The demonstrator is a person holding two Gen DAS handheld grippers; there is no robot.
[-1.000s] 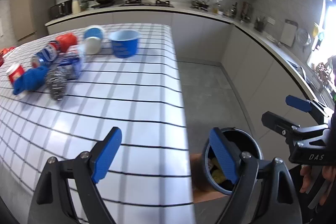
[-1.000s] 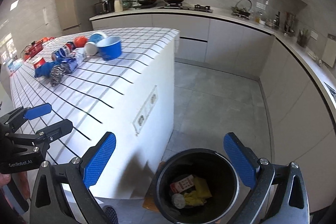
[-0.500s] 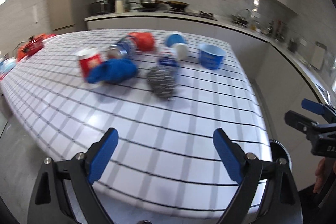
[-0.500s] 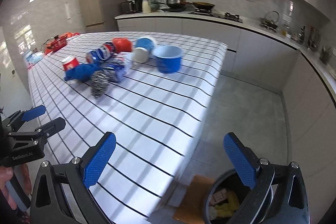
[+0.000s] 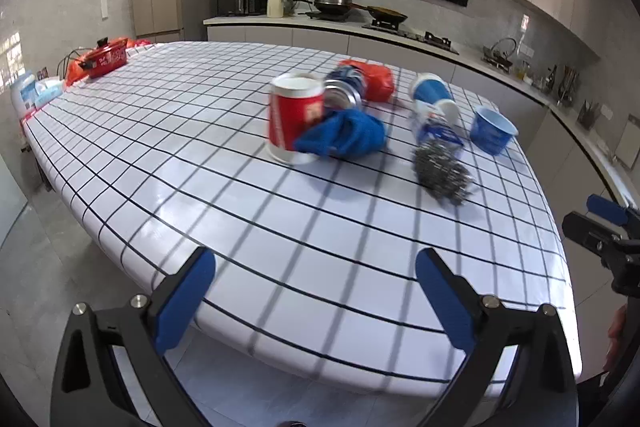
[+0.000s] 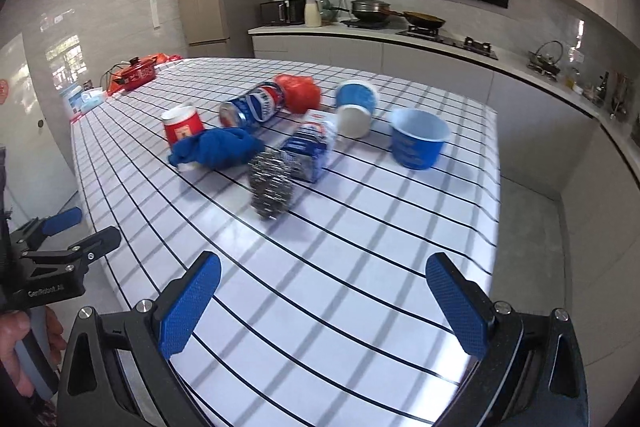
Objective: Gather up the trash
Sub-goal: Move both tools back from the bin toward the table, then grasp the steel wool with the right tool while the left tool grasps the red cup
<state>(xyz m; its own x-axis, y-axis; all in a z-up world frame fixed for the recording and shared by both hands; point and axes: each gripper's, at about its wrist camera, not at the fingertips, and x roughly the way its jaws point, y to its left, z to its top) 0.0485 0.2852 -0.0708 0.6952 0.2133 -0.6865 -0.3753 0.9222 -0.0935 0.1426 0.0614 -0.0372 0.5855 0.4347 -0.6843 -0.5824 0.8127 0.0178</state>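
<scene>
Kitchen island under a white tablecloth (image 6: 360, 247) with black grid lines, counter with pots and stove along the back wall. Trash clustered near the middle of the cloth: red paper cup (image 6: 183, 125) upright, mouth up, inside not visible from these angles; crumpled blue cloth (image 6: 218, 147) touching its base; blue soda can (image 6: 252, 105) on its side behind the cloth, end toward the cameras; orange crumpled bag (image 6: 300, 91) just behind the can. Steel wool scrubber (image 6: 274, 183) nearest the grippers, touching a blue-and-white wrapper (image 6: 310, 147). Beyond the wrapper, blue-and-white cup (image 6: 354, 109) tipped over, white base toward the right wrist camera, contents not visible. Blue plastic tub (image 6: 418, 139) upright and apart to the right, mouth open, interior showing only bare blue wall. Red lidded pot (image 6: 138, 71) at the far left corner of the cloth, lid on, beside an orange bag and blue-white packs too small to read. Left gripper (image 5: 316, 287) above the near edge, jaws opening and spread wide, nothing between the blue pads (image 5: 444, 303). Right gripper (image 6: 324, 299) likewise spread wide over the cloth, nothing between its pads, well short of the scrubber. Each gripper seen at the edge of the other's view, held in a hand (image 6: 16, 355).
</scene>
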